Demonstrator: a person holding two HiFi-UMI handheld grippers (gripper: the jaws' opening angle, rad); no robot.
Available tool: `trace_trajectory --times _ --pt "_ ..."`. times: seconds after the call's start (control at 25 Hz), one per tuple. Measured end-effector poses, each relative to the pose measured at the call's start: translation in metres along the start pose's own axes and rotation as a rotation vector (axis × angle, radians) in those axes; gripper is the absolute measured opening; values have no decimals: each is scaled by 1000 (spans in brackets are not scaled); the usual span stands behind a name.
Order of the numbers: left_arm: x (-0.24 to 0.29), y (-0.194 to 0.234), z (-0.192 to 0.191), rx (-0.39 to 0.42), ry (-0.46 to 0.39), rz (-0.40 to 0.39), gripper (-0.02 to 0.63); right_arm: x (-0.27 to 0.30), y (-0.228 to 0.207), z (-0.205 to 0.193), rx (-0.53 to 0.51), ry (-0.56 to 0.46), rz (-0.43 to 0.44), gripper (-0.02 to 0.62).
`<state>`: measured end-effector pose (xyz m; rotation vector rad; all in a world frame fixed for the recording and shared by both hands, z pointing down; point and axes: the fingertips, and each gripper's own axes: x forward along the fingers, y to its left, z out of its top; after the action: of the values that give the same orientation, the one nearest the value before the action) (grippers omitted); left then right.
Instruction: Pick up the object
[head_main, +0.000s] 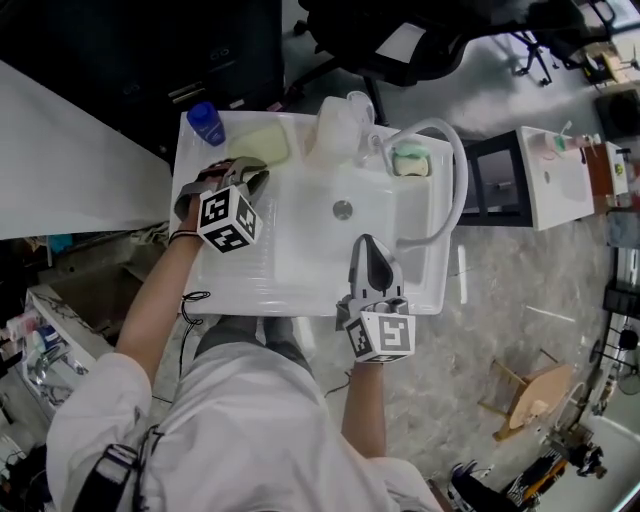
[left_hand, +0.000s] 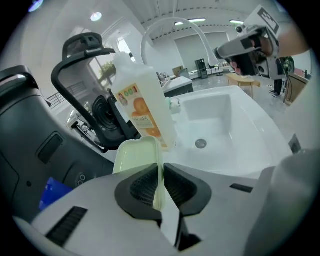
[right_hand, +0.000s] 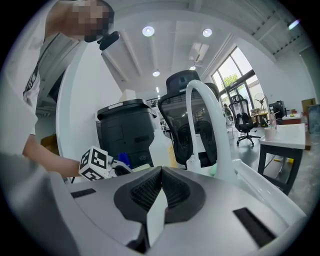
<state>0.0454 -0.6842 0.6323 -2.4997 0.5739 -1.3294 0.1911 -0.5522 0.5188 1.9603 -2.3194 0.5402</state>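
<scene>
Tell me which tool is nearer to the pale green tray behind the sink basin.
Left. The left tool is shut on the near edge of the tray; the right tool, shut and empty, is over the front of the sink, well apart from the tray.

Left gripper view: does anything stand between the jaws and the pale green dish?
Nothing visible does. The left gripper is shut on the near rim of the dish, so no gap is left. The bottle stands beyond the dish, not in the way.
</scene>
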Motion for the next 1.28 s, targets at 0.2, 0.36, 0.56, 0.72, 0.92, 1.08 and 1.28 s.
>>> trace_trajectory --times 0.2,0.36,0.56,0.72,0.92,1.08,1.28 --pt "-42 -1 23 -96 -75 76 51 -18 6 11 -5 -32 32 6" --pt "-80 -8 42 -180 -142 128 51 -35 9 21 -4 -56 60 6" --pt "-122 -19 56 -238 -196 204 49 -53 9 32 -1 -89 88 6" --pt "-159 -25 63 -289 -229 275 48 -68 9 42 0 -118 105 5" --pt "-202 -30 67 -352 -280 362 44 -81 10 53 -3 -153 117 5" --pt "-232 -35 71 -377 -317 408 43 -90 16 62 -13 -175 136 5" --pt "-264 -39 70 -420 -351 462 43 -95 27 72 -27 -198 158 5"
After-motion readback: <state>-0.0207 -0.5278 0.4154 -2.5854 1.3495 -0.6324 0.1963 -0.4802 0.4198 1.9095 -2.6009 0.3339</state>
